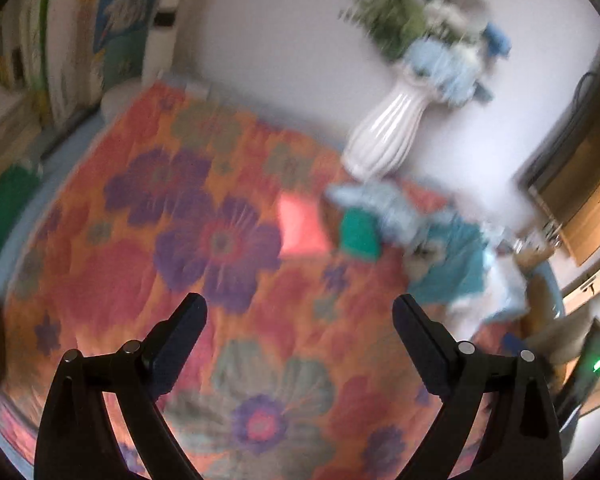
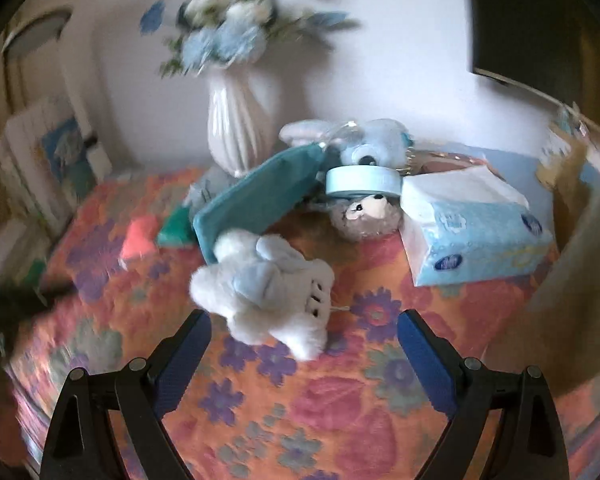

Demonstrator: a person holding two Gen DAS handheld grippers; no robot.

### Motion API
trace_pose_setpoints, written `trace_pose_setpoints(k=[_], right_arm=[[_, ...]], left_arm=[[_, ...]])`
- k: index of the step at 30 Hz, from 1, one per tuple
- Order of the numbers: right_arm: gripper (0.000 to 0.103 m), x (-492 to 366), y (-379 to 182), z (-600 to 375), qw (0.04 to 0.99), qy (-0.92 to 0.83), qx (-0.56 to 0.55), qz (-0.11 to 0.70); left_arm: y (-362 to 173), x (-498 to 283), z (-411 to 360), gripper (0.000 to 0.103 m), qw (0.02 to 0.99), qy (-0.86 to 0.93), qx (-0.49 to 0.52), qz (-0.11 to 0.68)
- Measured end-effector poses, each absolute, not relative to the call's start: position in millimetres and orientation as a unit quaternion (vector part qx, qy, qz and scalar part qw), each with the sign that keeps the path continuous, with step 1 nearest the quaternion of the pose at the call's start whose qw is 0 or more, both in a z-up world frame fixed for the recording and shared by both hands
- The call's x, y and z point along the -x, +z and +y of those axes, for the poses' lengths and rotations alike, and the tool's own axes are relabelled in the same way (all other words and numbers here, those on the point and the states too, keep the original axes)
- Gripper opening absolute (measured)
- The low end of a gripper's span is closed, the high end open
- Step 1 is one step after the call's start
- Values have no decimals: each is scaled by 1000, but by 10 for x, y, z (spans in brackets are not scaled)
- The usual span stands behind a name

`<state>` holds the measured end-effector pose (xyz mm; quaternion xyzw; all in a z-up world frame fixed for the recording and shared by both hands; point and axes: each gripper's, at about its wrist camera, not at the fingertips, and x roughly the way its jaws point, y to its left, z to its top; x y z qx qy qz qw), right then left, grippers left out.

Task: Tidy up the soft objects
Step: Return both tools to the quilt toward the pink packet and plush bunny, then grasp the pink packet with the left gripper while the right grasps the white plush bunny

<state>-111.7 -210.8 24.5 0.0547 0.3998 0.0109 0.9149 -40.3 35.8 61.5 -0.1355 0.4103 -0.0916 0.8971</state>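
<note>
A white and pale-blue plush toy (image 2: 268, 288) lies on the floral cloth (image 2: 340, 400) just ahead of my open, empty right gripper (image 2: 304, 344). Behind it are a teal pillow (image 2: 256, 204), a grey plush bear (image 2: 364, 216) under a pale-blue round tin (image 2: 362, 180), and a blue plush (image 2: 372, 144). A pink soft block (image 2: 140, 236) and a green one (image 2: 174, 230) lie to the left. My left gripper (image 1: 300, 332) is open and empty above the cloth (image 1: 180, 240); the pink block (image 1: 300, 226), green block (image 1: 358, 234) and blue plush (image 1: 388, 204) lie ahead, blurred.
A white ribbed vase (image 2: 236, 120) with blue flowers stands at the back, also in the left wrist view (image 1: 384, 132). A tissue box (image 2: 472, 220) sits at the right. Books or boards (image 1: 100, 40) lean on the wall at the left.
</note>
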Motion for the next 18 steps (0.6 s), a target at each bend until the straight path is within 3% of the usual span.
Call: trace_pose_setpoints(k=[7,12,14,15,17,18], right_arm=[[93,798,92,-2043,908,52,-42,414],[93,758,-78,-2069,900,52,-53,429],[93,751,-67,-2070,903,53,-52,423],[91,746,-70,-2065,904,50,-48,423],[56,732,-80,-2042,903,56,-44,423],[54,715,-93,-2021,902,57,-40,426]], left_arm=[[383,-374,145,92,899,-74,108,417],[99,-594,82,86,892,-82,103,433],[12,-652,91,67,889,-80,106,439],[-14,-660,92,63,892,-71,99,435],[-30,-642,78,34,900,-59,75,425],[-12,-631,83,34,901,-65,77,423]])
